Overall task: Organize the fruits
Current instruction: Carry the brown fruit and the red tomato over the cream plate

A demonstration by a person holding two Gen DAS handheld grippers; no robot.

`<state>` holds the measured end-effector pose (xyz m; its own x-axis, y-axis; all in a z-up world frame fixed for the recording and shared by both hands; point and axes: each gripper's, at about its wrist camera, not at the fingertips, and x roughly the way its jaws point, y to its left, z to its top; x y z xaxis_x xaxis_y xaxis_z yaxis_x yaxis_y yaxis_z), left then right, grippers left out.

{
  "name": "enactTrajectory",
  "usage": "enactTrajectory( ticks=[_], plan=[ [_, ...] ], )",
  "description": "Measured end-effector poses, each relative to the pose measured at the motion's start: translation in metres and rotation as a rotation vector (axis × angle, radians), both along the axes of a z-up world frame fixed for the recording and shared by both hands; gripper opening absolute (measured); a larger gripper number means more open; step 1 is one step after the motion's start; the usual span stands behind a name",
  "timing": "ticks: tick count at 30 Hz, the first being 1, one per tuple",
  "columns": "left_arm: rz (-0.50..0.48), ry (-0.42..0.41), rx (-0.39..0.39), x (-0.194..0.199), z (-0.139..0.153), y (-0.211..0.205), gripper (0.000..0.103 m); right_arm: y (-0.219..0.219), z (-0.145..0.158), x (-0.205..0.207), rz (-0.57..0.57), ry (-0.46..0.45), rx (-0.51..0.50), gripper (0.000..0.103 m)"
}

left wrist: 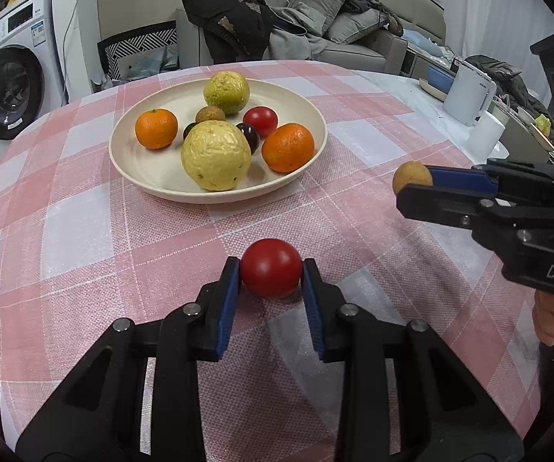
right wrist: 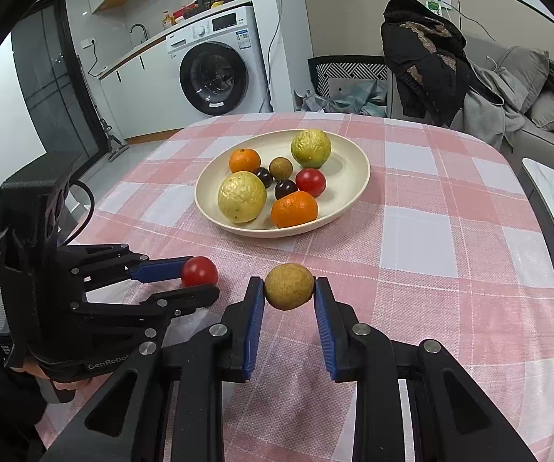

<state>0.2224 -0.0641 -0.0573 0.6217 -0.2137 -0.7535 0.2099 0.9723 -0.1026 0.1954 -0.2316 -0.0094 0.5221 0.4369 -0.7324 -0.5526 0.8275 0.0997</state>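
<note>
My left gripper (left wrist: 271,274) is shut on a red tomato (left wrist: 271,268), held low over the pink checked cloth; it also shows in the right wrist view (right wrist: 199,272). My right gripper (right wrist: 289,288) is shut on a small brown round fruit (right wrist: 289,287), seen too in the left wrist view (left wrist: 412,177). Beyond both stands a cream plate (left wrist: 153,169) (right wrist: 348,200) holding two yellow-green fruits, two oranges, a red tomato, a small brown fruit and two dark round fruits.
The round table (left wrist: 84,231) is covered by a pink and white checked cloth. A white kettle (left wrist: 469,94) and a white roll stand at the right on a marble surface. A washing machine (right wrist: 215,65) and a sofa with clothes lie beyond the table.
</note>
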Motion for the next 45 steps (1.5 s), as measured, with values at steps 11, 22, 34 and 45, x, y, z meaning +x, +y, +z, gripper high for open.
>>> enactTrajectory(
  ticks=[11, 22, 34, 45],
  plan=[
    [0.062, -0.085, -0.034, -0.004, 0.029, 0.025, 0.029, -0.005, 0.007, 0.000, -0.030, -0.048, 0.084, 0.027],
    [0.105, -0.138, -0.016, 0.008, 0.048, 0.047, 0.029, 0.003, 0.019, 0.012, -0.044, -0.093, 0.127, 0.027],
    [0.126, -0.160, -0.005, 0.029, 0.056, 0.057, 0.029, 0.007, 0.029, 0.041, -0.076, -0.119, 0.133, 0.027],
    [0.149, -0.132, 0.001, 0.057, 0.045, 0.067, 0.029, 0.012, 0.018, 0.069, -0.102, -0.067, 0.123, 0.027]
  ],
)
